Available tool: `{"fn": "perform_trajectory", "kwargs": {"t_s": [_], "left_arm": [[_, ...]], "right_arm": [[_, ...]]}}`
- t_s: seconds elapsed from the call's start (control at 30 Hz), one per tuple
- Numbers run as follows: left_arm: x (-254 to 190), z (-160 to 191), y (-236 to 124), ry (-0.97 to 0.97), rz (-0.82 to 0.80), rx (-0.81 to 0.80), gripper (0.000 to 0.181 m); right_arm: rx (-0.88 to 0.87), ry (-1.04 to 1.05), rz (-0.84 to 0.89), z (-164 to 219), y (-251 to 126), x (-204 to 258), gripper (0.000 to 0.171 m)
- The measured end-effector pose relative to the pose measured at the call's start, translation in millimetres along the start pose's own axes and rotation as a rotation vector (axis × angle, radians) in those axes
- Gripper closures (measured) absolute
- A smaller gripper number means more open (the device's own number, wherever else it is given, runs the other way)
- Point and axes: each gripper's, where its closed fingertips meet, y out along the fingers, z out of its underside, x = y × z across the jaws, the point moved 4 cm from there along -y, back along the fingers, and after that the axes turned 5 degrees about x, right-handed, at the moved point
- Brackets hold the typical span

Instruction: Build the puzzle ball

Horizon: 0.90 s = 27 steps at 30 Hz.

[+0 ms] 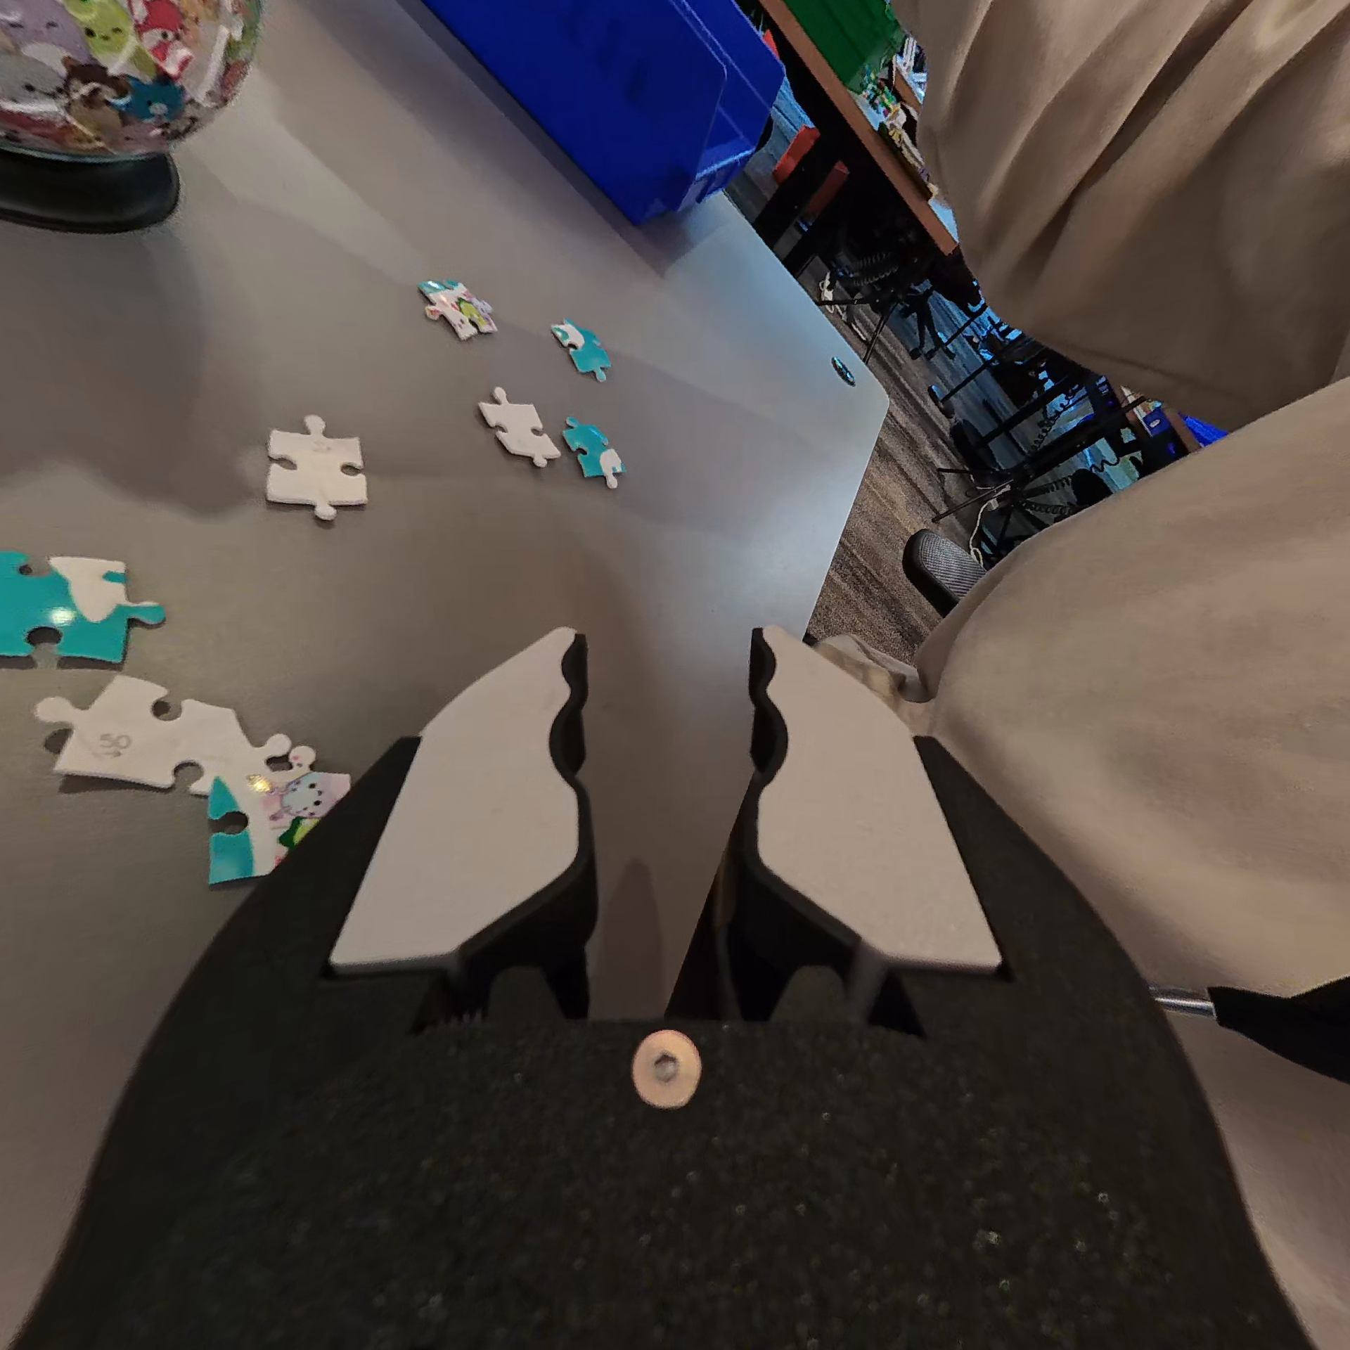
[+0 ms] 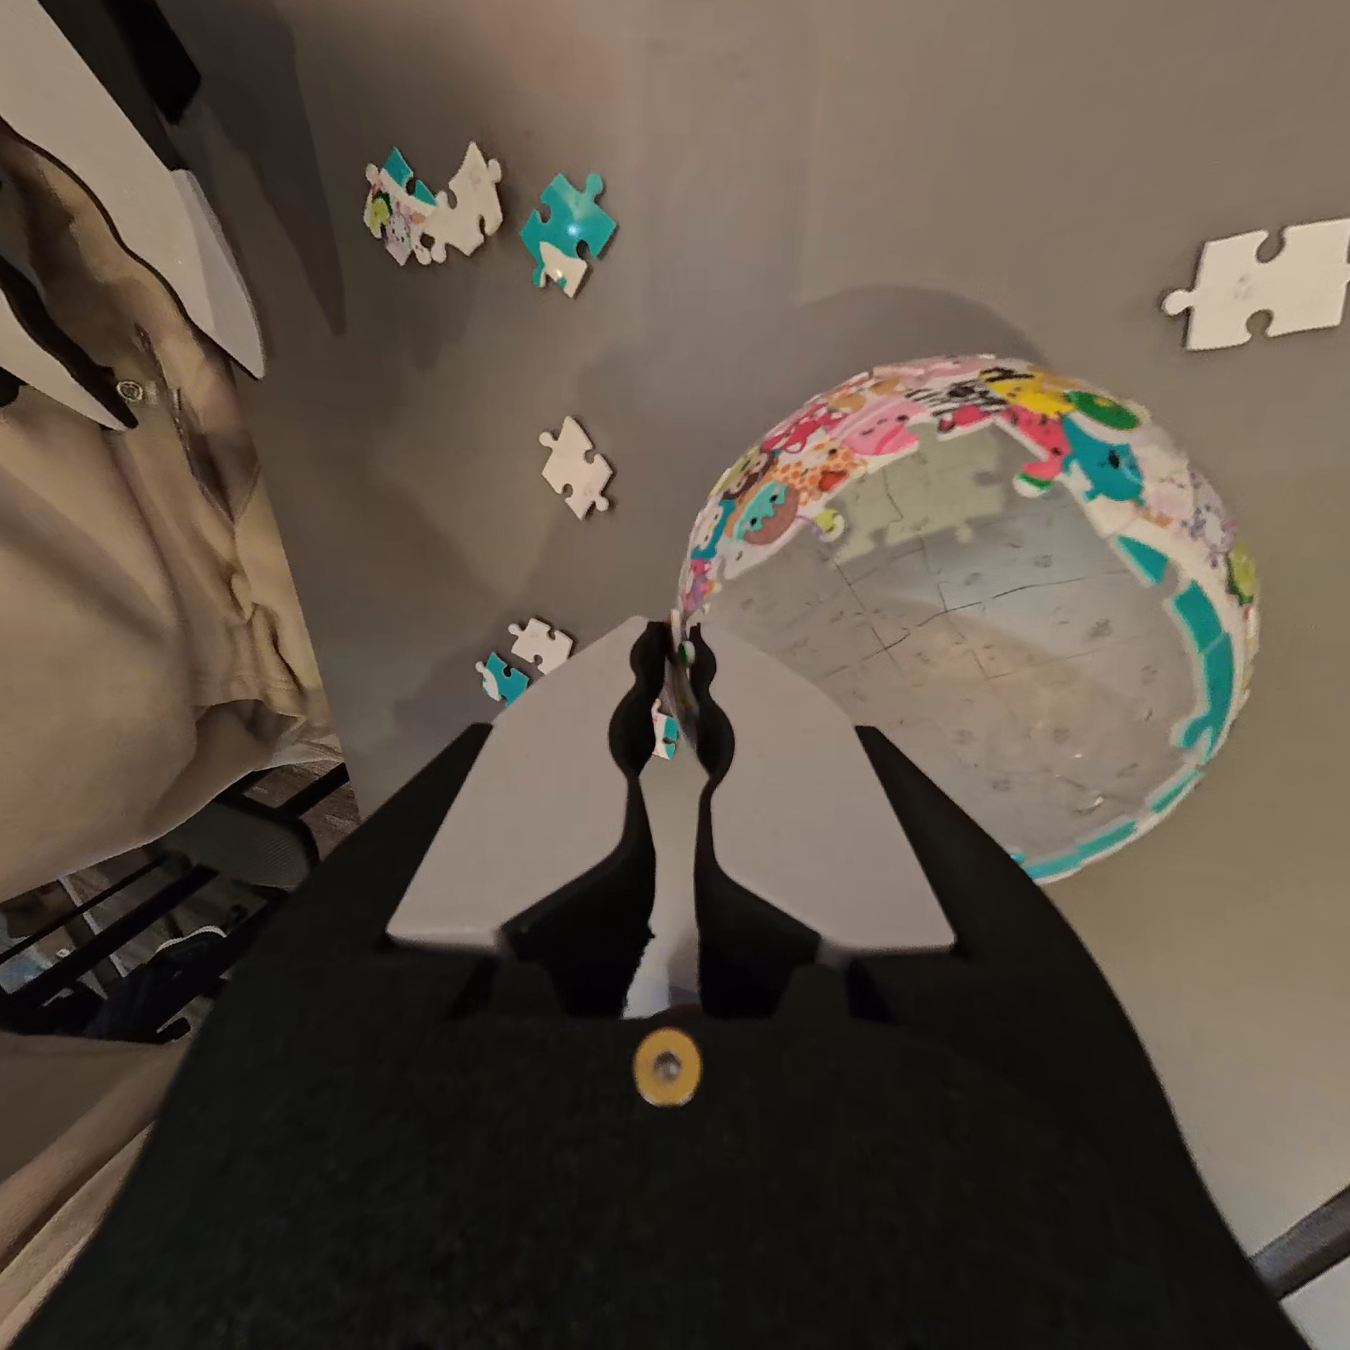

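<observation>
Our right gripper (image 2: 679, 643) pinches a puzzle piece (image 2: 676, 687) at the half-built ball's (image 2: 971, 606) rim on the table (image 2: 803, 182); left gripper (image 1: 666, 643) jaws gape empty; pushing hard could topple the ball

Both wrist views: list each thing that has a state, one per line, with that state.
Left gripper: open, holding nothing, above the table.
Right gripper: shut on a puzzle piece at the ball's open edge.
Puzzle ball: unfinished, large gap showing its inside.
Blue bin: resting on the table.
Loose pieces: scattered, some face down.
</observation>
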Motion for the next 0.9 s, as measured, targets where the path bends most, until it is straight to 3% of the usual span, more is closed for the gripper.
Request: {"fn": "perform_trajectory", "kwargs": {"t_s": [0.53,0.9], "left_arm": [[0.3,2.1,2.8,-0.004,0.006,0.015,0.139],[4.0,3.4,1.5,-0.003,-0.002,0.019,0.139]], "right_arm": [[-0.03,0.006,0.004,-2.1,-8.7,-8.8,0.157],[-0.08,-0.045,0.113,0.9,-17.9,-5.0,0.155]]}}
